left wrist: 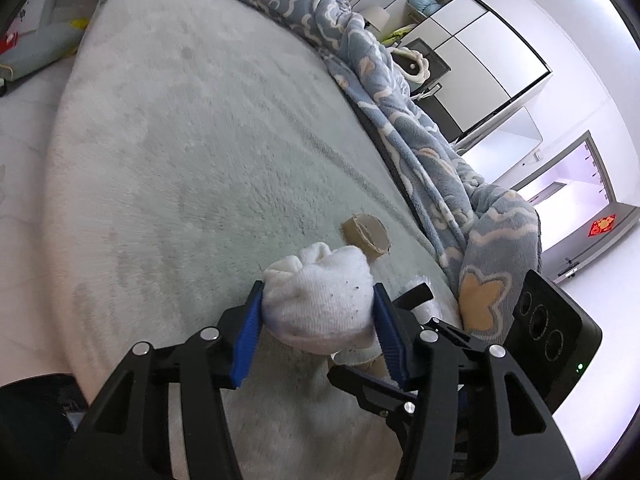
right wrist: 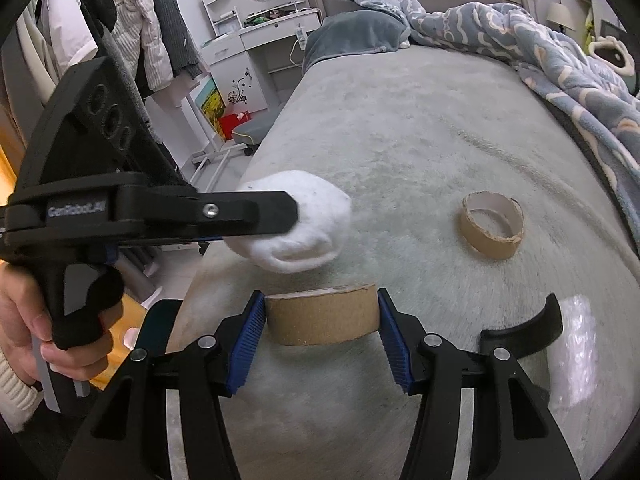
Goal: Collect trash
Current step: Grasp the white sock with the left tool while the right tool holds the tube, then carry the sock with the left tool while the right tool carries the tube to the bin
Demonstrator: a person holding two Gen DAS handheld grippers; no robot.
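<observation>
1. The bed [right wrist: 420, 128] has a wide stretch of bare grey-green plush cover. Its left edge drops to the floor beside a white desk [right wrist: 256, 40], and a rumpled blue patterned blanket [right wrist: 560, 64] banks up along its right side.
2. The left gripper [left wrist: 318, 304] pinches a balled white sock [left wrist: 320, 300] between its blue pads; in the right wrist view the sock [right wrist: 296, 228] hangs above the bed's near left part.
3. The right gripper [right wrist: 322, 312] clamps a brown cardboard tape ring [right wrist: 322, 314] across its outer wall, its top rim torn and uneven.
4. A second cardboard ring [right wrist: 492, 226] lies on the cover to the right, apart from both grippers, with a ragged upper edge and a pale inner face.
5. A crinkled clear plastic piece [right wrist: 576, 344] lies at the near right; the right gripper's black frame hides part of it.
6. The sock hides most of the left gripper's pads, and whether the clamped ring touches the cover cannot be told.
</observation>
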